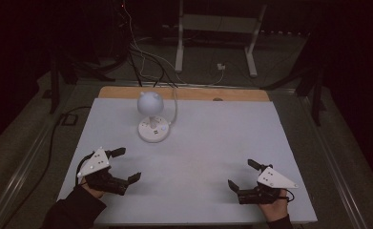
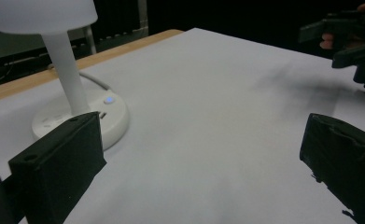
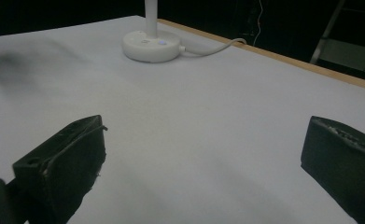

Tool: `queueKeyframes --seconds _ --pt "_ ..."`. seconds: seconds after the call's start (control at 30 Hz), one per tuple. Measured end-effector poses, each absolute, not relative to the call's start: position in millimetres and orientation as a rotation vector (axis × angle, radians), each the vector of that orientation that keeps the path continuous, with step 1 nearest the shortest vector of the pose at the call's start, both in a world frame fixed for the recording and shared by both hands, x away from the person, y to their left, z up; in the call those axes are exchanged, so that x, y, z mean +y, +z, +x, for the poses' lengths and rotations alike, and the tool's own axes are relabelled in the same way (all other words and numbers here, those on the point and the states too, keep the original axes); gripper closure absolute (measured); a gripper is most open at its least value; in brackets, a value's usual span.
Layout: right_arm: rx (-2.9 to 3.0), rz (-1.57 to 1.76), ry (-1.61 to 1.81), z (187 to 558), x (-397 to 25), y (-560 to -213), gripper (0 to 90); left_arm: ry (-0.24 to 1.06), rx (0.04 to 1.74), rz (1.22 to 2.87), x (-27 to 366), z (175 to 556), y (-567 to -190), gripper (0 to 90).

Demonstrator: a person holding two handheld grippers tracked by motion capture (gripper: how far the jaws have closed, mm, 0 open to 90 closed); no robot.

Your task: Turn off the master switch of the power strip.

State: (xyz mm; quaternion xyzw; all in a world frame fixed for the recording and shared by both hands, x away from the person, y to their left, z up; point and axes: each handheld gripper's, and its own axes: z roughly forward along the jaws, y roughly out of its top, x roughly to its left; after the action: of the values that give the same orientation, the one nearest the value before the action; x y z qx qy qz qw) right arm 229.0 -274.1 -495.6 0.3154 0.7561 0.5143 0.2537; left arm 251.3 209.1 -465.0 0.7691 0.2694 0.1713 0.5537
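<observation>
**Both grippers parked, lamp untouched**

Looks like the opening step: nothing grasped, nothing reached for yet. Left gripper (image 1: pixel 128 164) resting near the front left of the white table (image 1: pixel 222 138), jaws spread wide and empty; right gripper (image 1: pixel 242 173) near the front right, likewise spread and empty. Lamp (image 1: pixel 151 117) standing upright toward the back of the table, left of centre, well apart from both, closer to the left one. Small blue-lit button (image 2: pixel 108 99) on the lamp base, facing the front. Cord (image 3: pixel 213 46) trailing off the back edge.

Next move probably a reach forward by the left gripper toward the base, calling for a gentle, aimed touch on that button or a careful grip on the thin stem without tipping the lamp.

Hard to make out: room beyond the table very dark; lamp head cut off at the top of the left gripper view; markings beside the button too small to read; whether the lamp is lit, unclear.
</observation>
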Motion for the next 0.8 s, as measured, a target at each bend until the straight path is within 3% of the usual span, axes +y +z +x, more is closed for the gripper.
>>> queueKeyframes --seconds 0.8 --pt "2.051 0.854 1.415 228 -274 -494 0.2 0.446 0.675 1.822 184 280 -447 0.3"
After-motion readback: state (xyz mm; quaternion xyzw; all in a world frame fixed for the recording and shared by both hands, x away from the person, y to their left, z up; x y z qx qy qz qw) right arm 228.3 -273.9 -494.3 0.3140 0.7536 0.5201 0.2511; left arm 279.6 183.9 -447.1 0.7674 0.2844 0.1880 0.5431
